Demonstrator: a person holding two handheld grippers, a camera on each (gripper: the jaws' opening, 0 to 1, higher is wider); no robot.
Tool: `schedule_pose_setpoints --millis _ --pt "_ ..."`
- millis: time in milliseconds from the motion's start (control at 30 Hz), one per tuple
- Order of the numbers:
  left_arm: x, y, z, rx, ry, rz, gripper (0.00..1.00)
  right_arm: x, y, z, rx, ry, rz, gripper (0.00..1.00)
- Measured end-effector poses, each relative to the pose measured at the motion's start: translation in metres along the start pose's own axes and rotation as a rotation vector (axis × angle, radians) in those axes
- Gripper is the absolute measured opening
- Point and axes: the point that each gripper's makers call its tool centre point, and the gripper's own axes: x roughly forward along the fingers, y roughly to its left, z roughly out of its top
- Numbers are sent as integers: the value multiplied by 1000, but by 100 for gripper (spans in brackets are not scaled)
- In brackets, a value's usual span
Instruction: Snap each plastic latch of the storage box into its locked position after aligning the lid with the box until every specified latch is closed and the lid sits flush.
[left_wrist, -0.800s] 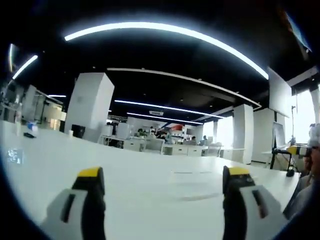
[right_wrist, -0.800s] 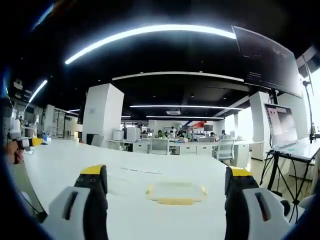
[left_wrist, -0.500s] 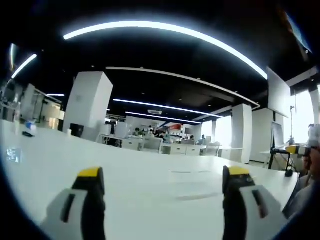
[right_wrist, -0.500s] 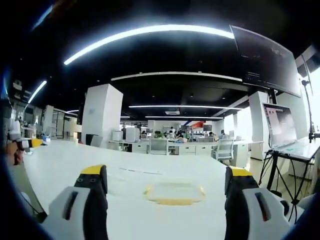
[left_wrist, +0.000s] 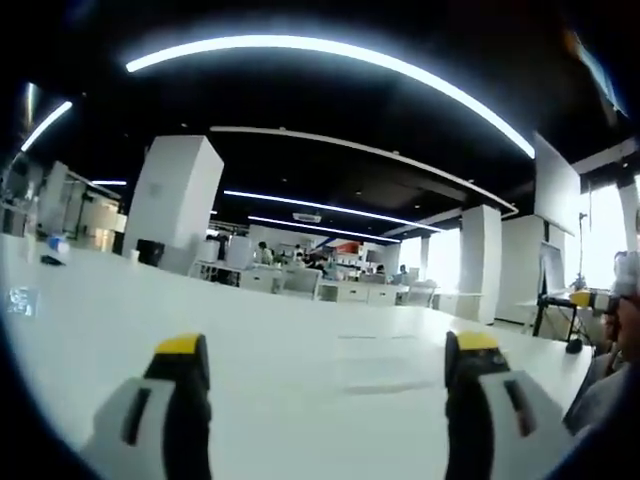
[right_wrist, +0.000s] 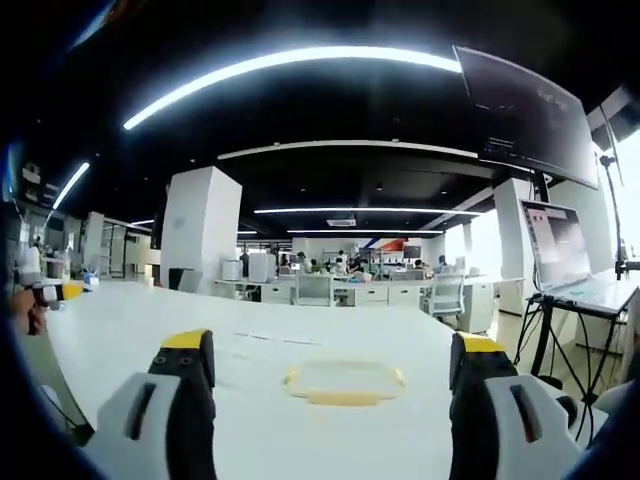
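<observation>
A clear, low storage box (right_wrist: 342, 381) with pale yellow latches lies flat on the white table (right_wrist: 130, 330), a short way ahead of my right gripper (right_wrist: 331, 345). That gripper is open, its yellow-tipped jaws wide apart with nothing between them. In the left gripper view the box (left_wrist: 385, 362) shows as a faint clear outline with a shadow under it, ahead and a little to the right. My left gripper (left_wrist: 330, 345) is also open and empty. Both grippers sit well short of the box. I cannot tell how the lid and latches stand.
The right gripper's yellow tip (left_wrist: 584, 298) and a person's arm (left_wrist: 610, 390) show at the right edge. A hand with the left gripper (right_wrist: 48, 291) is at the far left. A laptop (right_wrist: 565, 250) on a stand is to the right. Desks and pillars (right_wrist: 200, 235) lie beyond.
Both views have drifted slightly, so the cameras moved a little. The box has not moved on the table and both grippers stay open.
</observation>
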Motion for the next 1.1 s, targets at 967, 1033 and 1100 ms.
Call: schedule_pose_setpoints --millis 967,1033,1100 --pt "1 -8 -5 -14 15 -17 98 -1 -19 -2 -5 9 -23 100" --pt "3 -11 -6 -18 15 -23 98 0 -22 -1 -14 13 -25 100" --pt "5 -14 -9 -25 22 -28 97 1 -25 0 -27 11 -23 100"
